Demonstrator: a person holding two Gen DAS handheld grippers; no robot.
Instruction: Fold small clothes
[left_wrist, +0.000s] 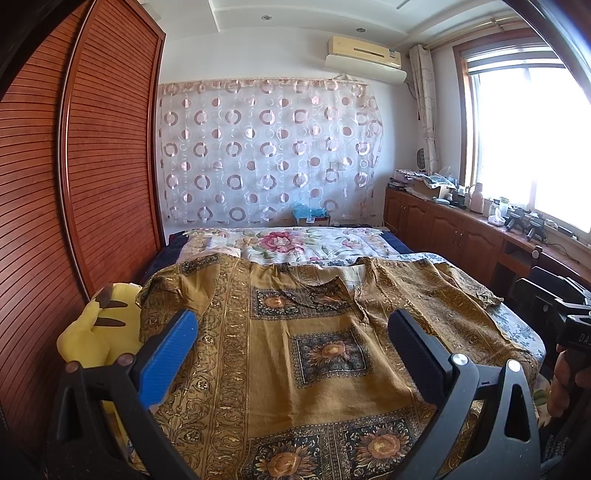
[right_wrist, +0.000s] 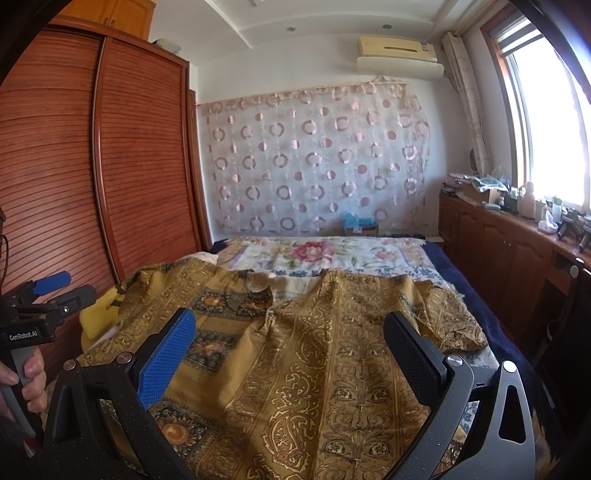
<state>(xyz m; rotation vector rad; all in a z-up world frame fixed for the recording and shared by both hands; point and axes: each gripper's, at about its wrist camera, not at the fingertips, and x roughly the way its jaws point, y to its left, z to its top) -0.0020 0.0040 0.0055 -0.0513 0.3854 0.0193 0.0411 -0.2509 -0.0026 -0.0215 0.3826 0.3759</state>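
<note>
We see a golden-brown patterned shirt (left_wrist: 295, 350) spread flat on a bed (left_wrist: 314, 243), its collar toward the far end and its short sleeves out to either side. Sunflower squares and scrolling borders cover the cloth. The left gripper (left_wrist: 291, 332) hangs just above the shirt's middle, its jaws spread wide and holding nothing. The right gripper (right_wrist: 290, 332) hangs above the shirt's right half, jaws likewise spread and empty. In the right wrist view a hand (right_wrist: 31, 380) grips the left tool's handle. A yellow plush toy (left_wrist: 99, 332) sits at the bed's left edge, touching the shirt's sleeve. Beyond the shirt lies a floral quilt (right_wrist: 314, 254). A slatted wooden wardrobe (left_wrist: 92, 166) stands left, and a circle-patterned curtain (left_wrist: 266, 147) hangs on the far wall.
</note>
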